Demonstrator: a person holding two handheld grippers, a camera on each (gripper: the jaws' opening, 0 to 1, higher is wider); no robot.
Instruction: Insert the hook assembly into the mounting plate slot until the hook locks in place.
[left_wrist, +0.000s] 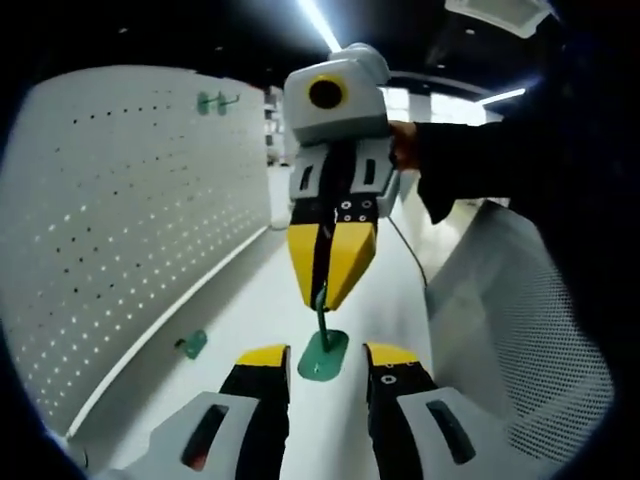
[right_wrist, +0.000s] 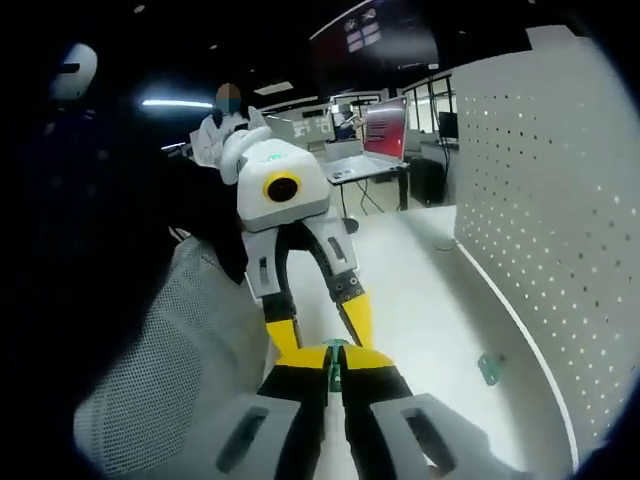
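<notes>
— Where is the right hand-held gripper (left_wrist: 330, 290)?

— Directly above the green hook (left_wrist: 322, 345), tips pointing down, jaws pinched together on its stem.

— And the left hand-held gripper (left_wrist: 328, 365)?

— Level with the hook's base, jaws spread, one on each side, not touching.

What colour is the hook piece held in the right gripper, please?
Green; the hook piece shows best in the left gripper view, pinched by the right gripper.

The hook (left_wrist: 323, 345) is green, like the second green piece (left_wrist: 193, 344) lying on the white table (left_wrist: 260, 300). Both grippers, right (left_wrist: 327, 290) and left (left_wrist: 328, 362), show yellow tips on black and grey. The pegboard (left_wrist: 130, 210) is white, dotted with holes.
</notes>
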